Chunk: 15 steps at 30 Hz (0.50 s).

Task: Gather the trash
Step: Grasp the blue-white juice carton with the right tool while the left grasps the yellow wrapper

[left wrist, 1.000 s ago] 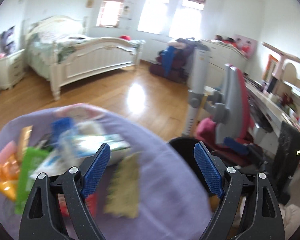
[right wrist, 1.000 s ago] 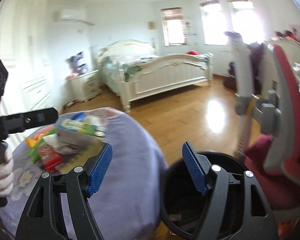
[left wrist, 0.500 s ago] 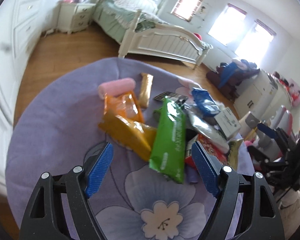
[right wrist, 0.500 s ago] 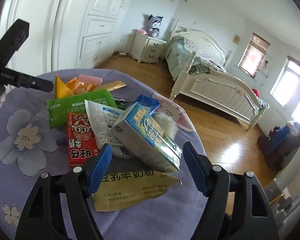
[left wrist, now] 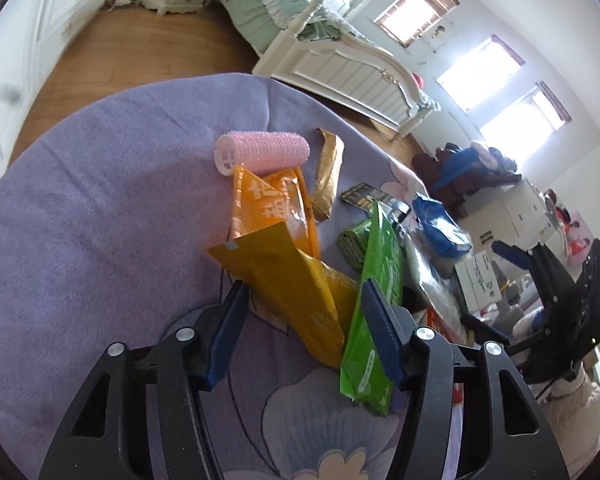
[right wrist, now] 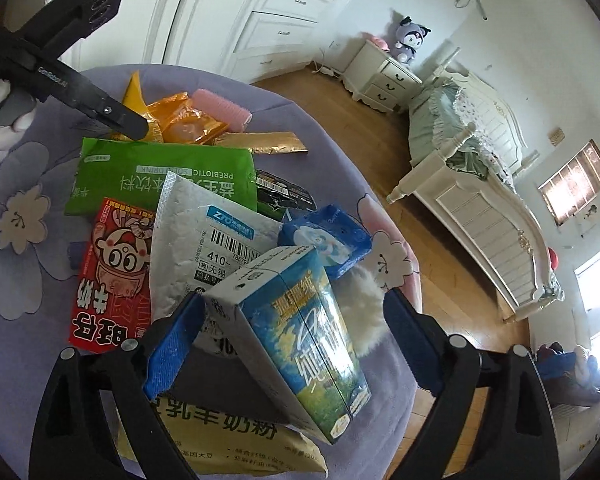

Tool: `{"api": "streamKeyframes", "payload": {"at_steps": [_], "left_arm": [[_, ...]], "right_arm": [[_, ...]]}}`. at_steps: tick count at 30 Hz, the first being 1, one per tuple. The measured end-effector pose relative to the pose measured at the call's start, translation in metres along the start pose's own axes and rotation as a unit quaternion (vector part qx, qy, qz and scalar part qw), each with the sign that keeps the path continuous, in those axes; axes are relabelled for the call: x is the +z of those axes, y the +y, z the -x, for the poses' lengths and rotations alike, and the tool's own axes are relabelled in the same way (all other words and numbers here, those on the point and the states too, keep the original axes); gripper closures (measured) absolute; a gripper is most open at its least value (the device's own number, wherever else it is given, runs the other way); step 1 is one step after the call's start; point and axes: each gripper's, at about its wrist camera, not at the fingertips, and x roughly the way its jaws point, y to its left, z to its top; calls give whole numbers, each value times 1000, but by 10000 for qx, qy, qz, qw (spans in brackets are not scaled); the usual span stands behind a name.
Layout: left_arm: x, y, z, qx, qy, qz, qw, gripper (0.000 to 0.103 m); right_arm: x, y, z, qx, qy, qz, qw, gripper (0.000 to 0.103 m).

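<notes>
Two grippers over a litter of wrappers on a round table covered with a purple flowered cloth (left wrist: 80, 240); step in hand: first grasps of the collection.

Left gripper (left wrist: 300, 324), jaws spread and holding nothing, straddles the near end of a yellow pouch (left wrist: 288, 280). The right-hand pad lies against the edge of a green packet (left wrist: 376, 300). An orange packet (left wrist: 272, 208) lies beyond at 12 o'clock, with a pink hair roller (left wrist: 262, 152) at its far end and a gold wrapper (left wrist: 328, 180) at 1 o'clock.

Right gripper (right wrist: 288, 340), jaws likewise spread and empty, brackets a blue milk carton (right wrist: 300, 340) that rests tilted on a grey mailer bag (right wrist: 204, 248). A red snack bag (right wrist: 108, 272) lies at 10 o'clock, a blue tissue pack (right wrist: 328, 236) at 1 o'clock, a yellow milk-powder bag (right wrist: 220, 432) beneath the jaws.

Judged stage: early; all the trash appears to be on the table. The next move calls for closing on the carton across its sides, and on the pouch without also catching the green packet. No bin shows in either view, so the drop point cannot be told.
</notes>
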Motion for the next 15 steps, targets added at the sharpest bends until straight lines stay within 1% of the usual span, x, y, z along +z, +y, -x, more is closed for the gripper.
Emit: {"api": "streamKeyframes", "payload": {"at_steps": [1, 2, 3, 4, 6, 8, 11, 12, 15], "left_arm": [[2, 1, -2, 12, 7, 32, 10000, 55], [4, 2, -5, 7, 18, 79, 10000, 60], [4, 4, -6, -28, 36, 146, 9999, 68], [4, 6, -7, -88, 15, 204, 9998, 71], [3, 4, -6, -44, -48, 142, 9999, 76], [4, 2, -4, -4, -145, 57, 9999, 78], [-1, -6, 15, 17, -492, -176, 9986, 80], [-2, -10, 22, 50, -622, -259, 9977, 80], [-5, -27, 51, 143, -1112, -528, 9923, 80]], "right_arm": [[-1, 2, 0, 93, -1, -32, 10000, 26], [0, 3, -1, 203, 18, -83, 9998, 36], [1, 4, -2, 206, 34, -121, 9997, 36], [0, 5, -1, 163, 21, -158, 9997, 36], [-1, 8, 1, 140, -54, -260, 9996, 37], [-4, 10, 12, 148, -244, -493, 9984, 38], [-7, 8, 31, 127, -651, -934, 9934, 39], [-9, 7, 40, 140, -818, -1122, 9902, 39], [-18, -6, 68, 292, -1431, -1910, 9707, 39]]}}
